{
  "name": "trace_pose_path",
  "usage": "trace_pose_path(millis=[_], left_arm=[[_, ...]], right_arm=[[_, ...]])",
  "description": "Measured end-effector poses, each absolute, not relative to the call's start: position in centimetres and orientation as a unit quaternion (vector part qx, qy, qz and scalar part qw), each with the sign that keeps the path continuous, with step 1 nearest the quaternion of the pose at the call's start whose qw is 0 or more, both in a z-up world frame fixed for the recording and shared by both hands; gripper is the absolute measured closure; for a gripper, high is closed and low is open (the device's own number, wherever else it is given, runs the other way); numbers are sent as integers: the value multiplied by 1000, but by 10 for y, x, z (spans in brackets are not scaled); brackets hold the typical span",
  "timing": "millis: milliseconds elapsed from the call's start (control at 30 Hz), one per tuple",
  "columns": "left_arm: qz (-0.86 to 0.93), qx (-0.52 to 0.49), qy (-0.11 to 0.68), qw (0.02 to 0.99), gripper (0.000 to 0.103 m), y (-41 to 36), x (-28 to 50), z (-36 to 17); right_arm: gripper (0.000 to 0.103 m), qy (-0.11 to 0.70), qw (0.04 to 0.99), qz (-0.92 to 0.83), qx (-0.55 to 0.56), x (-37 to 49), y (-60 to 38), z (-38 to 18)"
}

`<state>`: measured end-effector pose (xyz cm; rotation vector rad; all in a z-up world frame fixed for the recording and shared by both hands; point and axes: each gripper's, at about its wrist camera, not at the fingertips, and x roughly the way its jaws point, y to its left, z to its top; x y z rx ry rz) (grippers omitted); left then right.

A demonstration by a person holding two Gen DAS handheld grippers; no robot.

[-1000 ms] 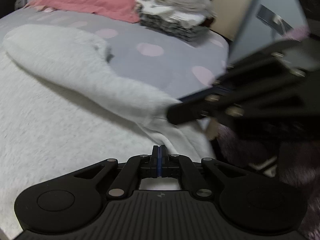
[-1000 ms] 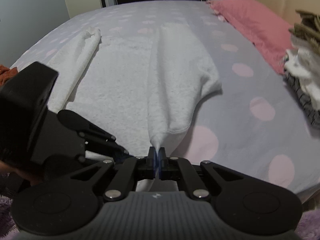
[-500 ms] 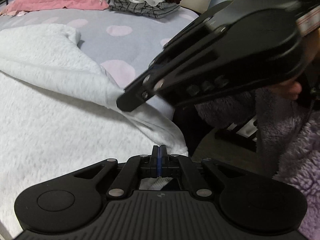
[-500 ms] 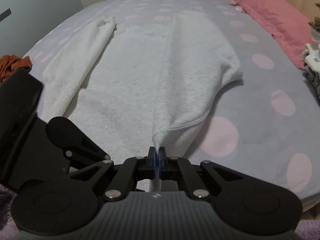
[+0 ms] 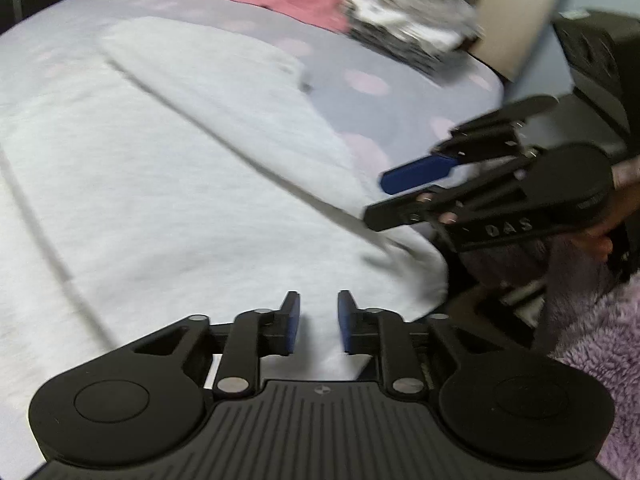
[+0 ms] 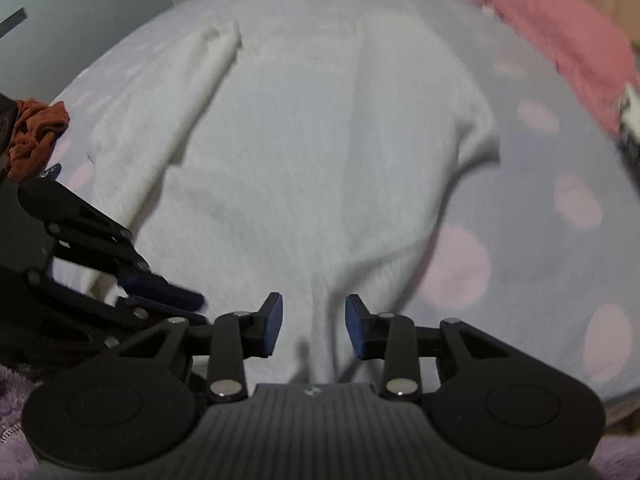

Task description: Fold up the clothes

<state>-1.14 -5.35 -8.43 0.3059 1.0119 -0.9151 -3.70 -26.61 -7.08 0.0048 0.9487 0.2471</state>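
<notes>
Lettering reading "DAS" shows on the side of your right gripper (image 5: 396, 196) in the left wrist view; no other writing can be read. Your left gripper (image 5: 318, 322) has its jaws opening, with a clear gap between the blue pads (image 5: 291, 320), and they press on nothing; the white fleece garment (image 5: 168, 184) lies just beneath and ahead of them, its near hem running under the gap. Your right gripper (image 6: 314, 324) is also opening, its pads (image 6: 273, 322) standing wider apart, with a raised ridge of the same garment (image 6: 304, 152) lying between them but not pinched. In the right wrist view your left gripper (image 6: 168, 294) sits low at the left, close beside the right one, above the garment's near left corner.

The garment is spread flat on the bed (image 6: 532, 184), whose grey cover carries pale pink dots. One sleeve (image 6: 168, 104) is laid inward on the left; the right side is folded over, and its edge ends well short of the bed's right side. Bare cover lies open to the right of the garment. A pink pillow (image 6: 560, 40) lies at the far right, a stack of folded clothes (image 5: 412, 28) beside it, and an orange cloth (image 6: 36, 132) at the bed's left edge. Purple fleece of your sleeve (image 5: 600, 332) shows at lower right.
</notes>
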Motion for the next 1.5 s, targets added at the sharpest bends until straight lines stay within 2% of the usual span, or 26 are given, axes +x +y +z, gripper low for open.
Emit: trace_pose_path(millis=[200,500,700,1000,1333,1500], left_arm=[[-379,98,461,796,81,-14,8,-61],[-304,94,462,828,80,70,46,-32],[-253,89,462,845,81,114,84,-27],[-195,70,478,853,80,171,143,-37],[-141,35,488,860,80,203,181,-55],[-127,20,491,861,80,215,191,-63]], right_arm=[[53,434,885,165,-41,-29,-227,-58],[54,371,886,236,-143,0,-142,-37],[55,368,868,284,-175,30,-78,-41],[54,378,843,323,-205,67,14,-61],[54,289,837,339,-317,76,99,-89],[55,298,830,322,-344,90,113,-108]])
